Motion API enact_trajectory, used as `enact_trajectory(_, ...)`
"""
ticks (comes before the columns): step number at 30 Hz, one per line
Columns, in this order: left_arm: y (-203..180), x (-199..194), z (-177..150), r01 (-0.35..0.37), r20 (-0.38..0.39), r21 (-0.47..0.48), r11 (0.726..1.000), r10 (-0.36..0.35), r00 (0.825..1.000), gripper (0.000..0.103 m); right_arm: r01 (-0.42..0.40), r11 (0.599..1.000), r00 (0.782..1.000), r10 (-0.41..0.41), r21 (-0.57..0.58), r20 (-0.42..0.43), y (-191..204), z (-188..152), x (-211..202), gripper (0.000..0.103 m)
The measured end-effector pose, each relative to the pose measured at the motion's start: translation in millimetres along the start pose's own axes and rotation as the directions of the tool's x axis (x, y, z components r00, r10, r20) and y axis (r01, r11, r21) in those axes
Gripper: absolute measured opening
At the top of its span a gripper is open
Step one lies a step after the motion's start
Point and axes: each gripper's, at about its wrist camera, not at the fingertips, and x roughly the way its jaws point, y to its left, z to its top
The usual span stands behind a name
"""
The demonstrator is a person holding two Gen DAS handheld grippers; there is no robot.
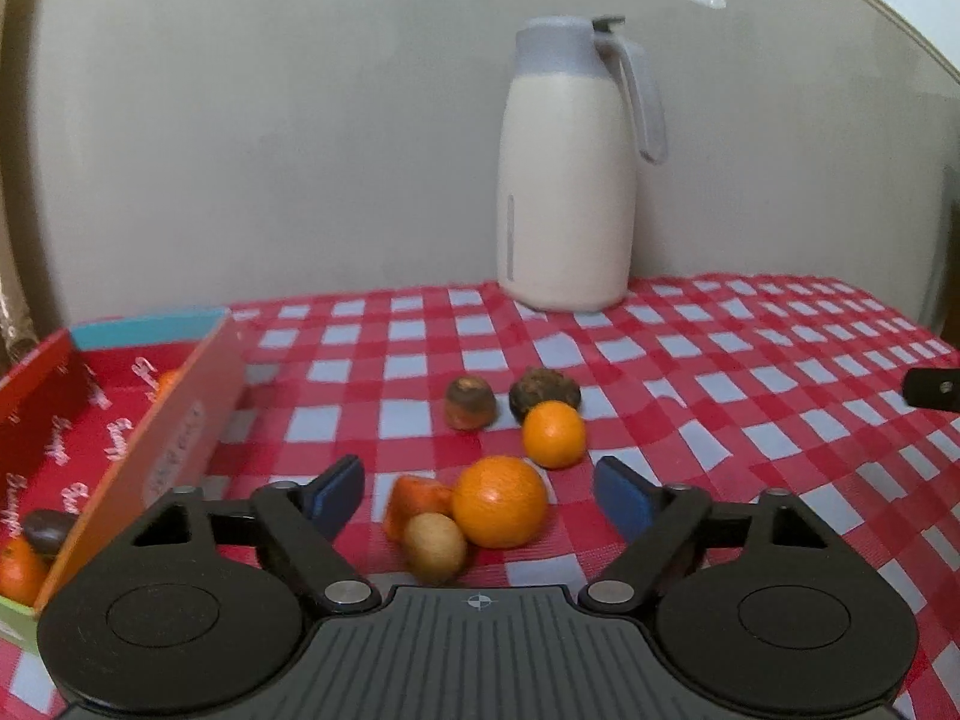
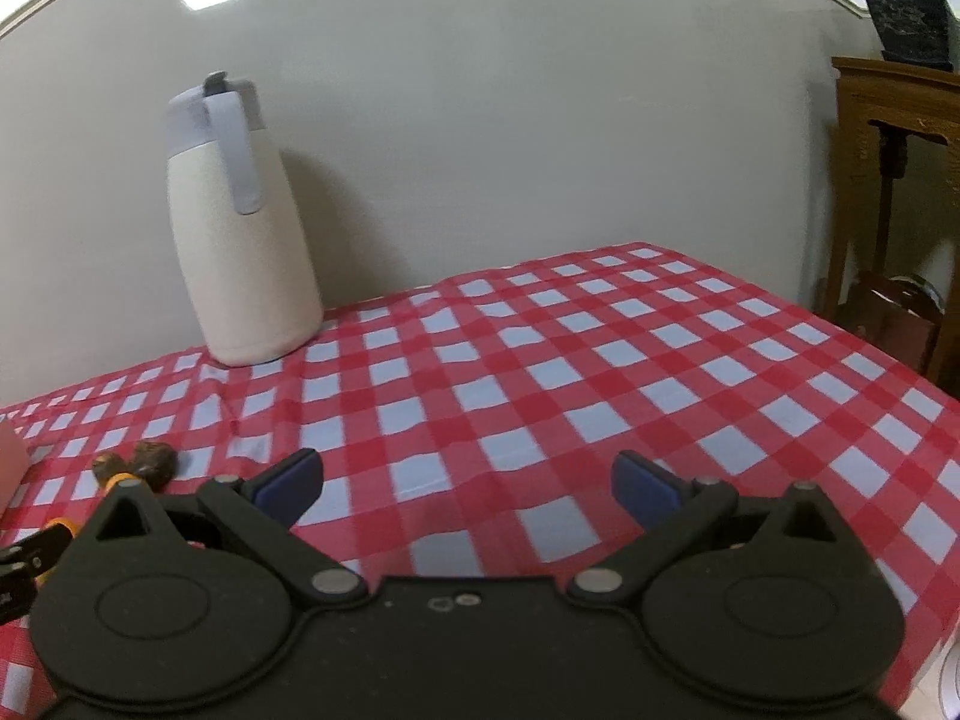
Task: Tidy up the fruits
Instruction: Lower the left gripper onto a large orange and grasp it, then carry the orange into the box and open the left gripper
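In the left wrist view my left gripper (image 1: 480, 495) is open, its blue pads either side of a cluster of fruit on the checked cloth: a large orange (image 1: 499, 501), a tan round fruit (image 1: 434, 547) and an orange-red piece (image 1: 417, 501). Further off lie a small orange (image 1: 553, 434) and two brown fruits (image 1: 471, 402) (image 1: 543, 391). A red box (image 1: 114, 420) at the left holds an orange fruit (image 1: 18, 570) and a dark fruit (image 1: 48, 531). My right gripper (image 2: 467, 489) is open and empty over bare cloth; the brown fruits (image 2: 153, 461) show at its far left.
A white thermos jug (image 1: 567, 180) stands at the back by the wall, also in the right wrist view (image 2: 240, 228). The table's right edge falls away near a wooden stand (image 2: 894, 192). The other gripper's tip (image 1: 933, 389) shows at the right edge.
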Motion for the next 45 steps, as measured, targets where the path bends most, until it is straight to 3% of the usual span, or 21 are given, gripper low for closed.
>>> enact_trajectory(5,-7,10,-1,0.002,-0.028,-0.002,1.000,-0.002,1.000,0.065,0.020,1.000,1.000,-0.019,0.018,-0.004,-15,1,1,0.103)
enact_trajectory(12,-21,14,-2,-0.029,-0.026,0.079,0.996,0.031,0.999,0.065,0.030,0.999,1.000,-0.029,0.033,-0.012,-26,1,2,0.103)
enact_trajectory(15,-24,12,-1,-0.009,-0.035,0.085,0.996,0.012,0.999,0.062,0.032,0.999,0.999,-0.031,0.038,-0.011,-29,1,1,0.103)
enact_trajectory(17,-23,9,1,0.013,-0.039,0.073,0.997,-0.010,0.999,0.050,0.032,0.999,0.999,-0.032,0.039,-0.013,-28,1,2,0.103)
enact_trajectory(26,-26,17,-2,0.059,-0.082,0.068,0.996,-0.053,0.995,0.050,0.038,0.999,0.999,-0.037,0.030,-0.022,-26,-1,3,0.103)
enact_trajectory(29,-29,19,-4,0.067,-0.098,0.069,0.995,-0.060,0.993,0.039,0.038,0.999,0.999,-0.037,0.033,-0.027,-27,0,5,0.103)
enact_trajectory(38,-19,9,0,0.071,-0.075,0.036,0.997,-0.068,0.995,0.039,0.034,0.999,0.999,-0.033,0.038,-0.031,-23,0,6,0.103)
enact_trajectory(45,10,-17,12,0.029,0.005,0.009,1.000,-0.029,1.000,0.039,-0.012,0.999,1.000,0.012,0.030,-0.029,0,3,5,0.103)
